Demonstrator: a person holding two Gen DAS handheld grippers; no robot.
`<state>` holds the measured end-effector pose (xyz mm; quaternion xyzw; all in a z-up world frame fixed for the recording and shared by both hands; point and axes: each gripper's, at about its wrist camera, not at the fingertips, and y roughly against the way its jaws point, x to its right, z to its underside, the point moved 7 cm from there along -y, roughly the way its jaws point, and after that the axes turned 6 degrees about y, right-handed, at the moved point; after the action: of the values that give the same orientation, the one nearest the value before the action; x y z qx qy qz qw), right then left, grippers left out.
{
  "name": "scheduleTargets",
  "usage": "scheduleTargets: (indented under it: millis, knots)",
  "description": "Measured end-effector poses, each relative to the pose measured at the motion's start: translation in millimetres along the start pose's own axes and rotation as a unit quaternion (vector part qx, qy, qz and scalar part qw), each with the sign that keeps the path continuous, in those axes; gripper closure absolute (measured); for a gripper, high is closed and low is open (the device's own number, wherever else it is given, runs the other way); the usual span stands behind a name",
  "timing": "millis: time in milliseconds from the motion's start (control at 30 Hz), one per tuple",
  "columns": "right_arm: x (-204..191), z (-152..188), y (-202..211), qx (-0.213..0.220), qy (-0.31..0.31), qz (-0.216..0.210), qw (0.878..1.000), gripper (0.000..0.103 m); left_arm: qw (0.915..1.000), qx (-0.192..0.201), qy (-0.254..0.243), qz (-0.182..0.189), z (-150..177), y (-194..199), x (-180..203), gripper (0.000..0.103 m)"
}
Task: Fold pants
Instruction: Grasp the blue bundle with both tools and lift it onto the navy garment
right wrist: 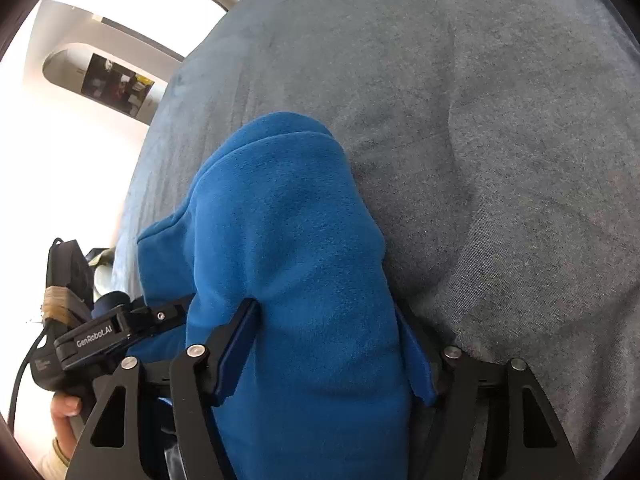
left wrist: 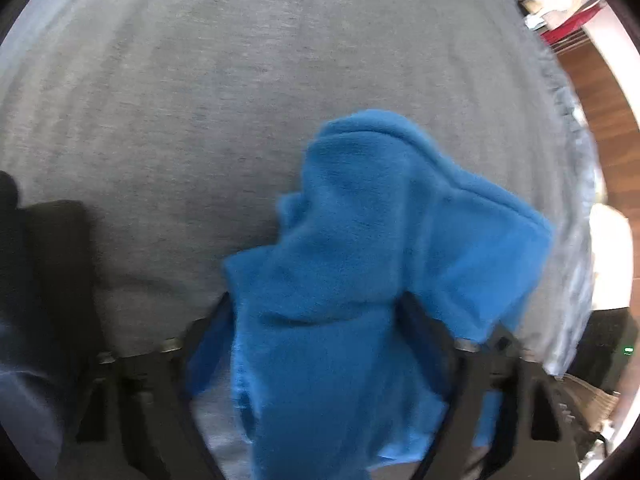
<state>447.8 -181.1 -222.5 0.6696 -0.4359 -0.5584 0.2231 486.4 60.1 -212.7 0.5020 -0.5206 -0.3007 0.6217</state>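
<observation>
Between both pairs of fingers: blue fleece pants (left wrist: 360, 264), bunched and lifted over a grey bedcover (left wrist: 200, 100).

Left wrist view: left gripper (left wrist: 320, 320) has its two black fingers (left wrist: 424, 320) either side of a thick wad of the pants, jaws closed onto the cloth. Fabric rises in a hump toward the far side and fans out to the right, where a seamed edge hangs above the cover. Lower part of the cloth drapes down over the finger bases and hides the tips. Frame is a bit motion-blurred. Right of the bedcover edge: brown wood floor (left wrist: 600, 92), clutter far right too blurred to name. Dark block (left wrist: 48, 264) at the left edge, can't tell what it is.

Right wrist view: right gripper (right wrist: 324, 340) also pinching the pants (right wrist: 288, 240); left finger (right wrist: 236, 344) pressed into the fabric, right one mostly buried under a fold. Cloth makes a tall ridge running from the near side to the far side, with a hemmed edge at the top. Bedcover (right wrist: 480, 120) fills the right and far side, wrinkled. Near left: the other gripper (right wrist: 120, 332), black, marked GenRobot.AI, touching the same pants, with the person's hand (right wrist: 66, 412) on its handle. Bright white wall (right wrist: 60, 152) to the left.
</observation>
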Motion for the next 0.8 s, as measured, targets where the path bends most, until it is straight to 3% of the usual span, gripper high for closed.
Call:
scheduleTargets:
  millis: [133, 200, 300, 400, 467, 567, 733, 800]
  knots:
    - [-8.1, -0.8, 11.1, 0.006, 0.002, 0.012, 1.000, 0.051, 0.9997, 0.015, 0.004, 0.019, 6.1, 7.7, -3.0, 0.043]
    - [-14.7, -2.5, 20.1, 0.012, 0.003, 0.017, 1.000, 0.063, 0.9994, 0.027, 0.005, 0.023, 10.4, 15.2, -1.8, 0.048]
    - [-23.2, -5.0, 34.8, 0.026, 0.000, 0.018, 1.000, 0.070, 0.9987, 0.042, 0.001, 0.027, 15.4, 24.2, 2.7, 0.056]
    - [-30.3, -12.9, 47.8, 0.039, 0.002, 0.024, 0.999, 0.072, 0.9976, 0.032, -0.004, 0.061, 23.4, 30.1, 19.4, 0.060]
    - [-25.4, -15.3, 66.3, 0.059, 0.012, 0.054, 0.997, 0.072, 0.9957, 0.014, 0.000, 0.092, 32.4, 27.6, 31.2, 0.060]
    - [-17.7, -20.6, 85.1, 0.070, 0.022, 0.082, 0.994, 0.072, 0.9958, 0.015, -0.014, 0.089, 36.0, 18.2, 40.5, 0.058]
    - [2.9, -15.0, 77.1, 0.040, 0.007, 0.088, 0.995, 0.073, 0.9979, 0.016, -0.019, 0.060, 32.3, 3.8, 33.7, 0.037]
    - [3.7, -16.2, 71.1, 0.039, 0.012, 0.097, 0.994, 0.073, 0.9976, 0.009, -0.011, 0.068, 30.3, -1.4, 27.1, 0.035]
